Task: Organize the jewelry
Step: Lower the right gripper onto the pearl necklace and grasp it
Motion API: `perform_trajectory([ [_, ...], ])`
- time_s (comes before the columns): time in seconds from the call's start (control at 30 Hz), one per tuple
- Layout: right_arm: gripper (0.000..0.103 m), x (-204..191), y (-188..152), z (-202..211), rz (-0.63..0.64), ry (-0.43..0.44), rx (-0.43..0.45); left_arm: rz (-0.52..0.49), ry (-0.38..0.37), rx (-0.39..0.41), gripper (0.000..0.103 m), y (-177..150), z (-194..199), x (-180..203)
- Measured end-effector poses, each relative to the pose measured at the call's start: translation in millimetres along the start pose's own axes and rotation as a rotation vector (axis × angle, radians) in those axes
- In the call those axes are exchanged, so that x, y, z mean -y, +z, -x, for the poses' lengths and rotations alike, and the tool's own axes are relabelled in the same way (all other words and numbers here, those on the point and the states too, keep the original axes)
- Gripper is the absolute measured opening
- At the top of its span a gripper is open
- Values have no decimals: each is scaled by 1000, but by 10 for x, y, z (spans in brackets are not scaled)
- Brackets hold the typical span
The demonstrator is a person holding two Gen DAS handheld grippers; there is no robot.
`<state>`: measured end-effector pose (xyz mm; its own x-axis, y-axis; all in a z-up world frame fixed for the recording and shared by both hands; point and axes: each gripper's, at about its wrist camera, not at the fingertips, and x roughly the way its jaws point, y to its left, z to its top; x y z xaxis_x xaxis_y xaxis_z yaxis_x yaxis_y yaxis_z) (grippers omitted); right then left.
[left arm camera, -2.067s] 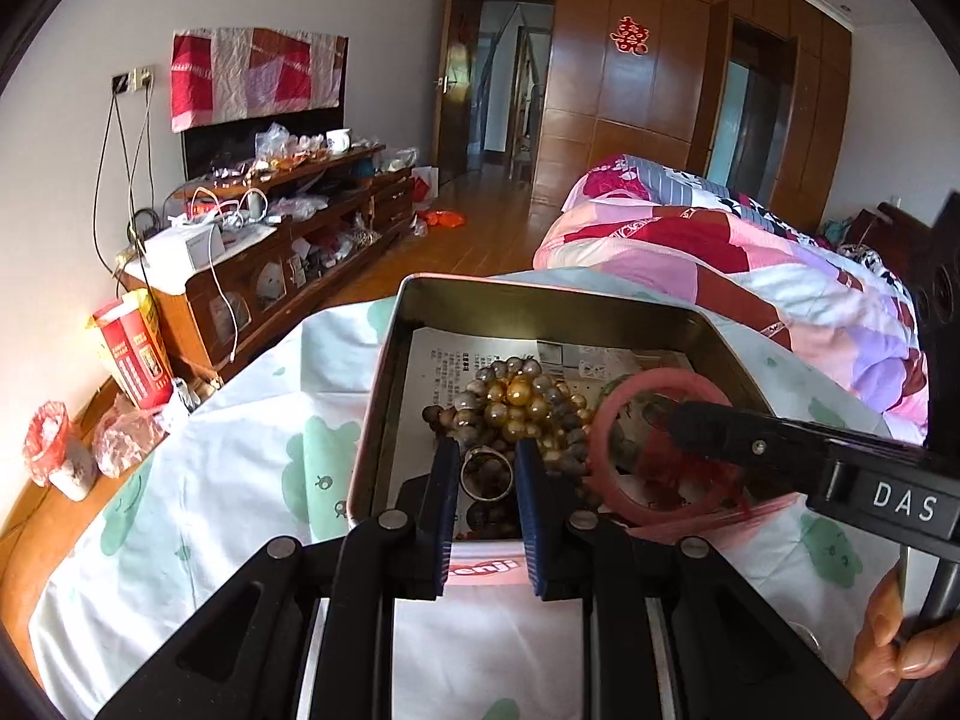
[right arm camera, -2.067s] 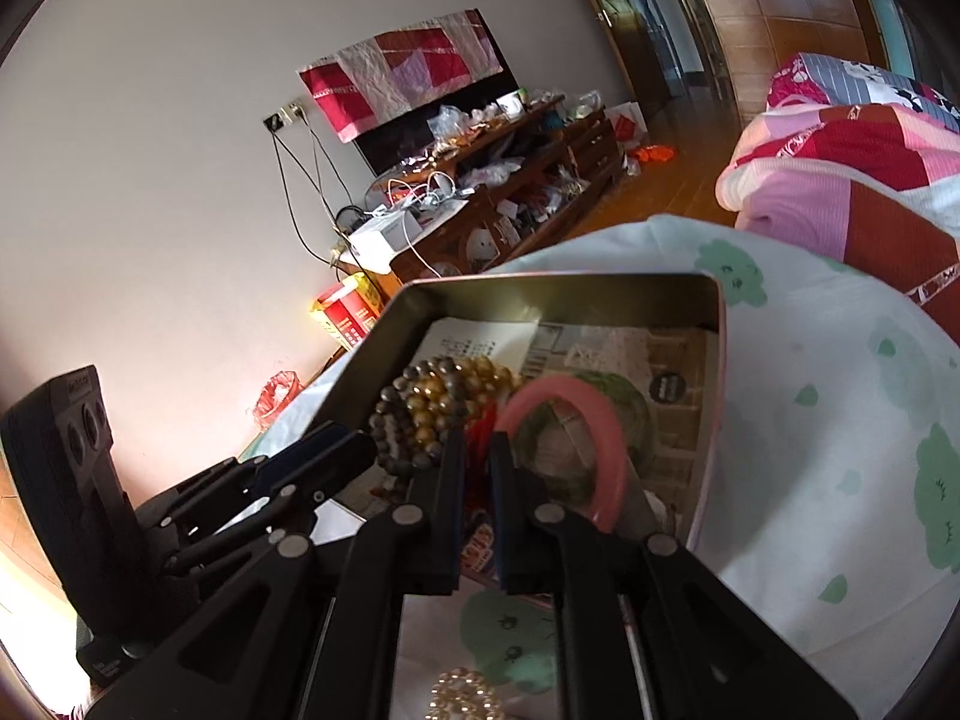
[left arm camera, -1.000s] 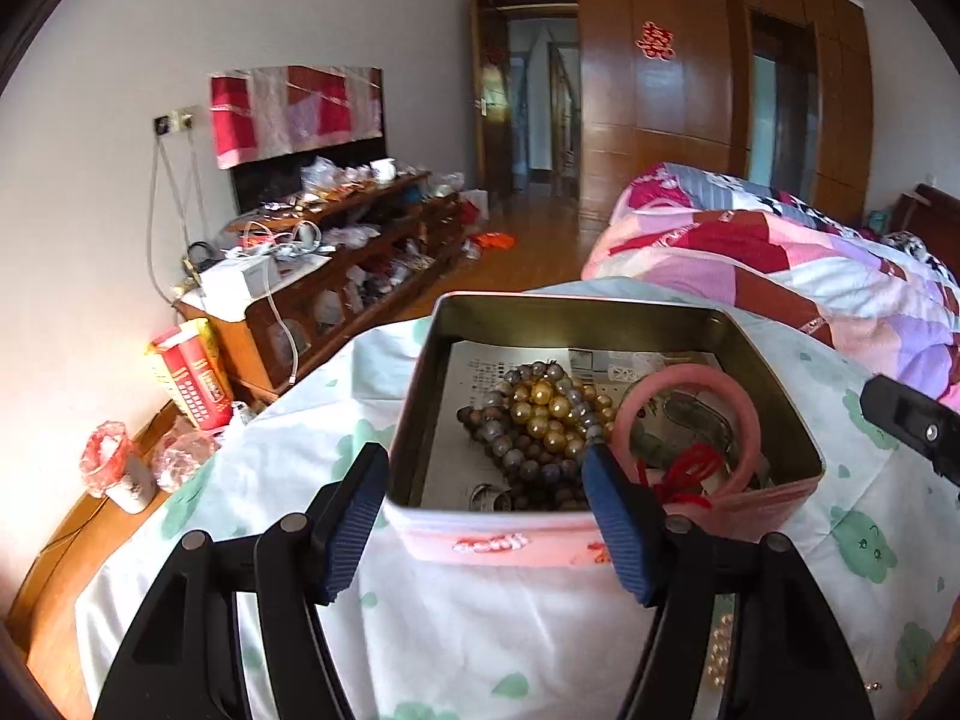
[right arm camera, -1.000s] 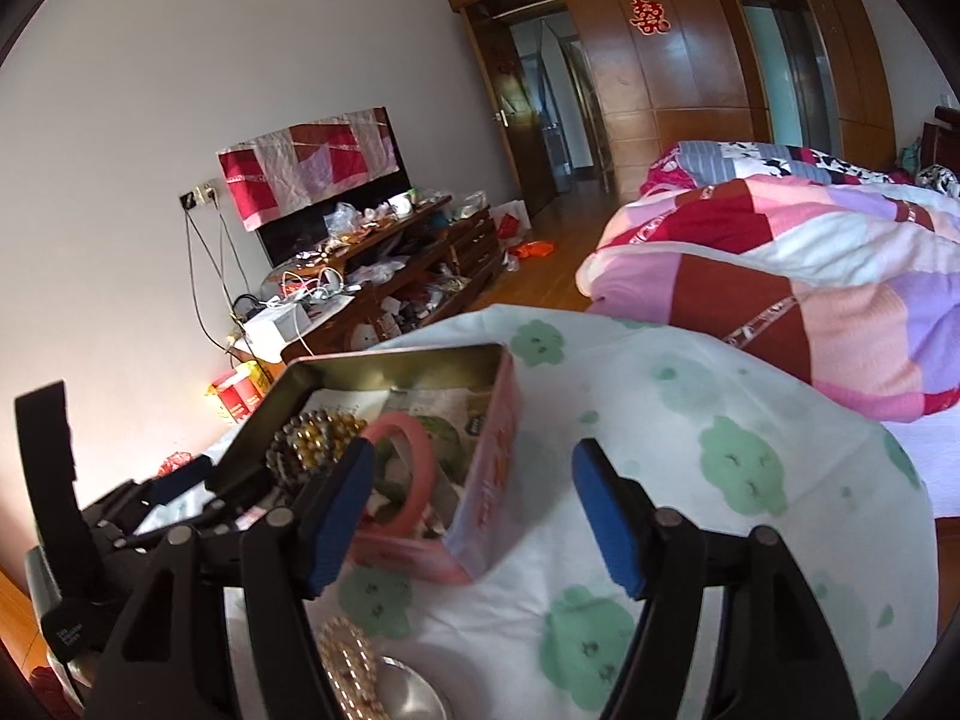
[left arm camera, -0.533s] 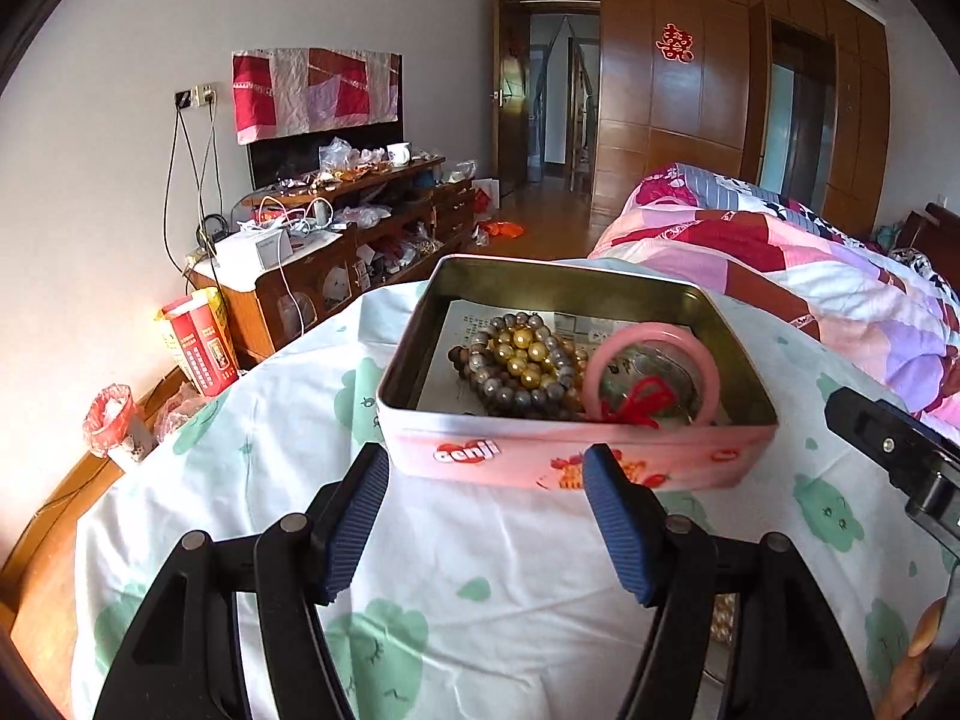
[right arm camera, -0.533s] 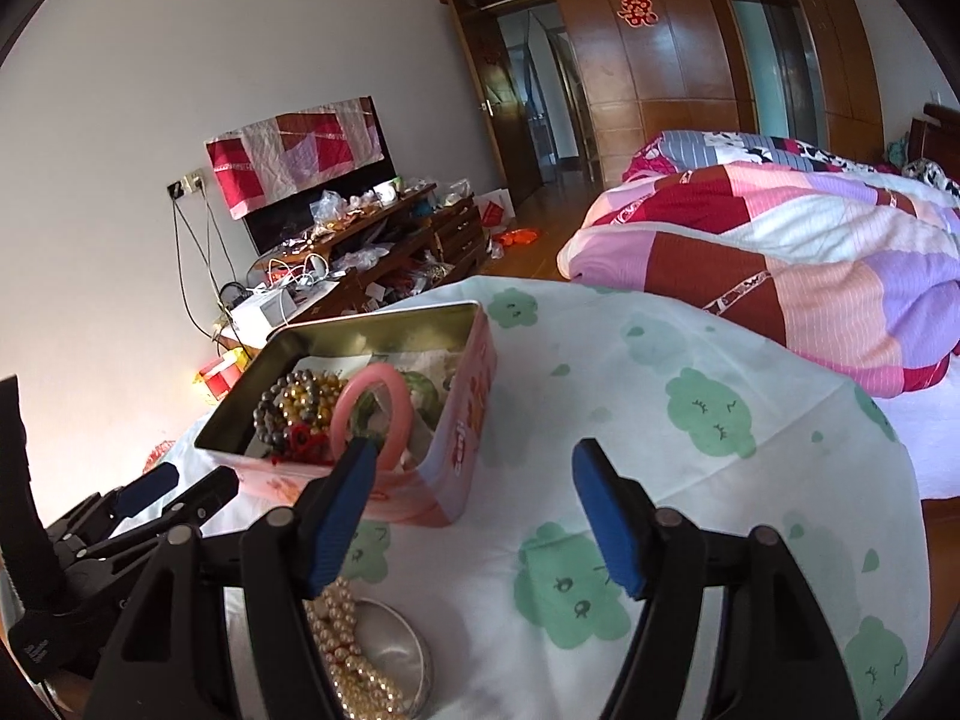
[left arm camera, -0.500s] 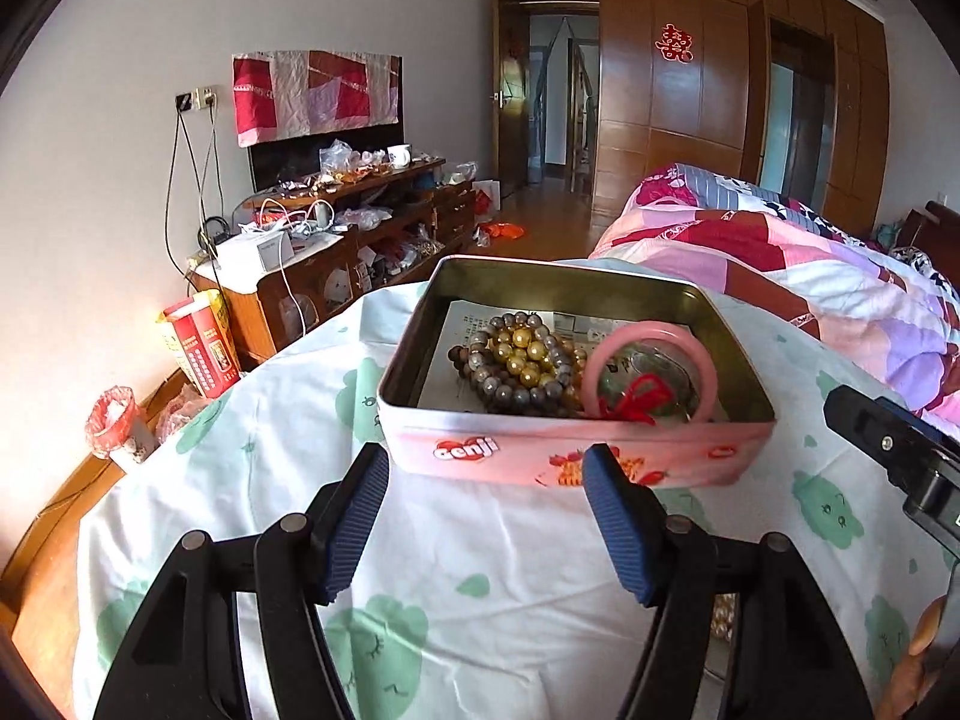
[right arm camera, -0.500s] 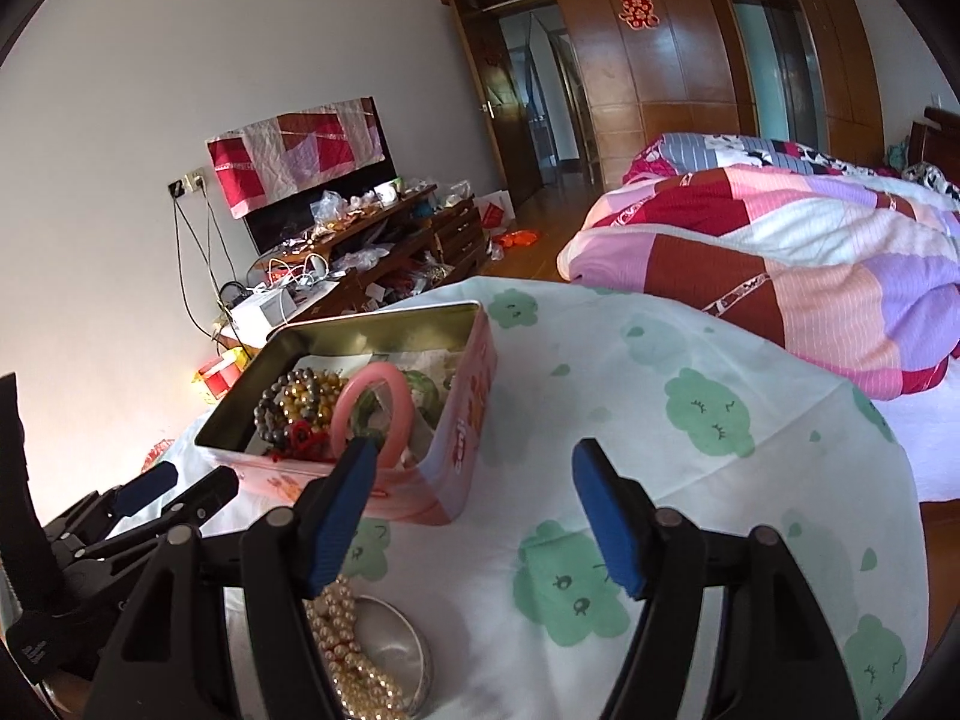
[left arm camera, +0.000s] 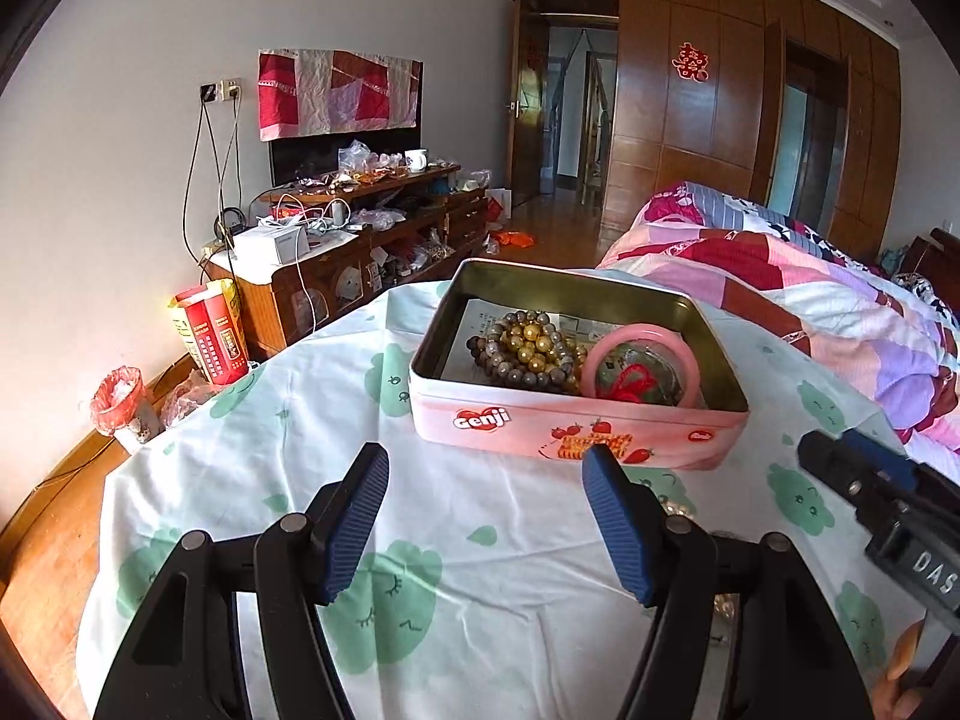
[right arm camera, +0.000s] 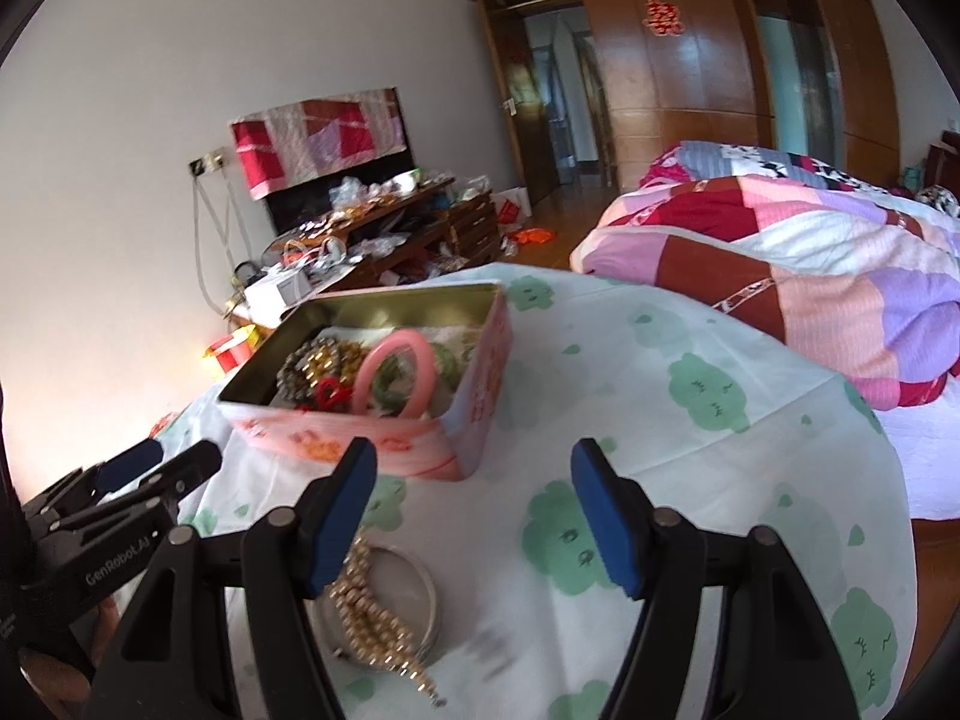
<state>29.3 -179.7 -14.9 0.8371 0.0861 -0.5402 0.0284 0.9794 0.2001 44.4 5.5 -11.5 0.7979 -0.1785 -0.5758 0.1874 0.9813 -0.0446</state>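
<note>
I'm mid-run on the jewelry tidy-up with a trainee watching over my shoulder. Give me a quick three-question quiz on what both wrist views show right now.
1. True or false: the pink bangle lies inside the pink tin.
2. Which jewelry is outside the tin on the tablecloth?
A. a pearl strand across a silver bangle
B. a green bangle
C. the red cord
3. Fill in: the left gripper and right gripper are both ____ and hold nothing.

Key:
1. True. It leans there beside the beaded bracelets.
2. A. They lie near the right gripper.
3. Open.
</note>
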Motion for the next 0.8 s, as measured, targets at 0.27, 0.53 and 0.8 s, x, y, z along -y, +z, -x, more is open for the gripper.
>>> perform_trajectory([
  [0.27, 39, -257, -142, -70, 118, 148, -175, 74, -44, -86, 67, -145, 29, -136],
  [0.53, 31, -404, -300, -317, 215, 158, -326, 99, -56, -147, 67, -247, 17, -182],
  [0.8, 26, -529, -367, -425, 312, 104, -376, 55, -50, -148, 68, -245, 49, -131],
])
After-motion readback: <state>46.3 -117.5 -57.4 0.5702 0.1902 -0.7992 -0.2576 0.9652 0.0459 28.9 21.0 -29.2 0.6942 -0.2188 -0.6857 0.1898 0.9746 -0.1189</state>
